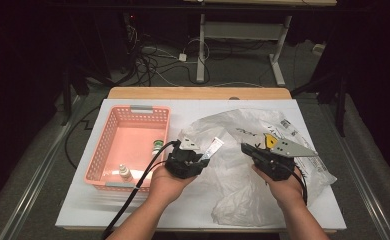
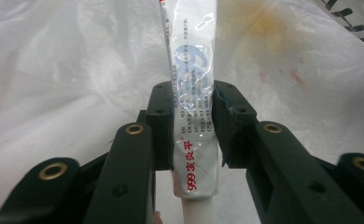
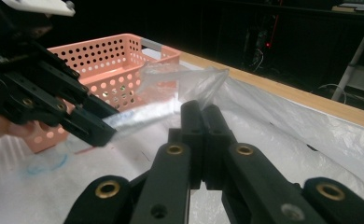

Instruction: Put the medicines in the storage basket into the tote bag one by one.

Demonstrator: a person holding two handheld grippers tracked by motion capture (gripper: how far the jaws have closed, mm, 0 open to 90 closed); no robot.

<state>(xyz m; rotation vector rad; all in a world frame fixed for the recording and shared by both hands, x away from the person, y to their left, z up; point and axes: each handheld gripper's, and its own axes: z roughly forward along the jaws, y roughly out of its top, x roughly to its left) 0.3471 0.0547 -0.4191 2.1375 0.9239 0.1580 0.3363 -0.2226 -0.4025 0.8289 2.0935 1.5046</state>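
- The high view shows the whole layout: the left gripper (image 1: 201, 156) and right gripper (image 1: 248, 148) sit side by side over a crumpled white plastic bag (image 1: 243, 185) spread on the white table (image 1: 78, 200), with a pink basket (image 1: 114, 145) on the far side of the left gripper from the right one.
- That view alone shows the basket's contents: 2 small bottles, one (image 1: 125, 172) close to the left hand (image 1: 165, 182), the other (image 1: 156, 147) farther along the basket's right wall.
- The left gripper view gives the close detail missing from above: a white ointment tube (image 2: 192, 107) with red and blue print stands lengthwise between the 2 jaws, both pads pressing its flat sides, so the jaws are partly closed and clamped on it. Its cap end points back toward the hand, its flat crimped end runs out past the jaw tips over the bag (image 2: 68, 84).
- From above the tube (image 1: 212, 148) is a small pale strip jutting from the left gripper toward the right one.
- The right gripper view shows its own jaws (image 3: 202, 111) fully closed together, pinching a raised fold of the bag (image 3: 203, 86) at their tips.
- The same view catches the left gripper (image 3: 98, 130) from the side, with the tube (image 3: 143, 114) as a blurred pale streak, and the basket (image 3: 110, 70) behind it.
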